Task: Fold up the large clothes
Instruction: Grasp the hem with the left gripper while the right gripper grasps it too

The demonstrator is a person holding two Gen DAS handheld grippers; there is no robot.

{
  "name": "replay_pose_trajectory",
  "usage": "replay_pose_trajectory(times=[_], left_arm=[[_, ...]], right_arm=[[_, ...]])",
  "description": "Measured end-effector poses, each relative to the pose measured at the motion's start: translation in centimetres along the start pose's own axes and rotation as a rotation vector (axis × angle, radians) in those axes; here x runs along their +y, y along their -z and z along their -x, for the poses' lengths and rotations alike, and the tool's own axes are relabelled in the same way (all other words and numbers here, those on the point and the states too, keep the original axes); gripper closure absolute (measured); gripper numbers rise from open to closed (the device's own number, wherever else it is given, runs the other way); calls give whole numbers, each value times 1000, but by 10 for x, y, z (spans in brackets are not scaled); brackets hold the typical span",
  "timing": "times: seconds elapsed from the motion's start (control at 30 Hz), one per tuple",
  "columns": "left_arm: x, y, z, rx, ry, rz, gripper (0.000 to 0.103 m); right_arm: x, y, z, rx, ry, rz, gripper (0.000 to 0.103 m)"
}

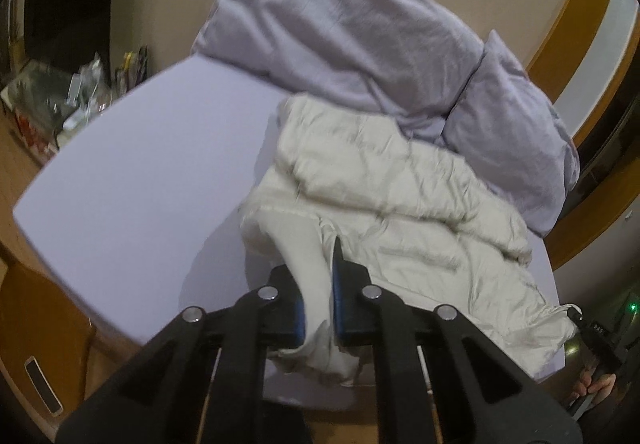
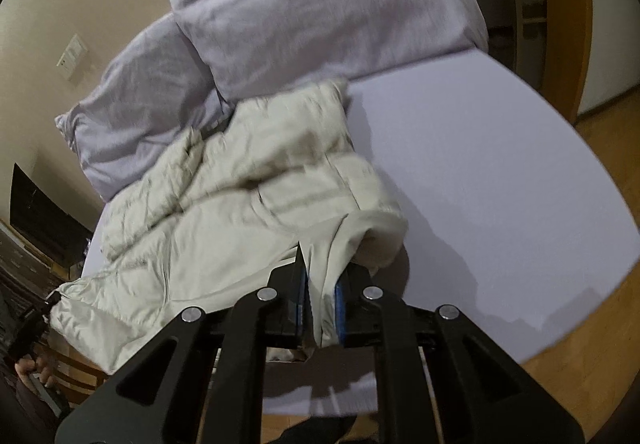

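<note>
No text, label, brand or number can be read in either wrist view. Faint pale marks sit on the black handle of the other gripper (image 1: pixel 598 328) at the right edge of the left wrist view, too small and blurred to make out.

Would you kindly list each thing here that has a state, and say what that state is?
Left gripper: shut on the jacket's near edge.
Right gripper: shut on the jacket's near edge.
Jacket: crumpled, unfolded, near edge lifted off the bed.
Bed: sheet smooth, partly covered by the jacket.
Pillows: two, wrinkled, propped at the head of the bed.
</note>
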State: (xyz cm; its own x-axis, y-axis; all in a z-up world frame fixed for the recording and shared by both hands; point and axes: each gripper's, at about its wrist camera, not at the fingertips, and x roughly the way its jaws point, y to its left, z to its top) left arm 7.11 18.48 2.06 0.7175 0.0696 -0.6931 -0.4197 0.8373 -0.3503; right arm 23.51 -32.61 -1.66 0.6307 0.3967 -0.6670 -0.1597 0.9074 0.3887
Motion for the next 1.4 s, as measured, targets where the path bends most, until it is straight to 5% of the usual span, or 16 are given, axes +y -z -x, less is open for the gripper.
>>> replay_pose_trajectory(times=[0.5, 0.93, 1.4], left_arm=[[-36, -111, -50, -88, 9, -28, 93], [-47, -178, -139, -43, -6, -59, 93], [-48, -208, -248, 54, -74, -44, 92]], right_arm=[[33, -100, -40, -122, -25, 25, 92], [46, -158, -118, -146, 31, -12, 91], [46, -187, -214, -90, 170, 5, 91]])
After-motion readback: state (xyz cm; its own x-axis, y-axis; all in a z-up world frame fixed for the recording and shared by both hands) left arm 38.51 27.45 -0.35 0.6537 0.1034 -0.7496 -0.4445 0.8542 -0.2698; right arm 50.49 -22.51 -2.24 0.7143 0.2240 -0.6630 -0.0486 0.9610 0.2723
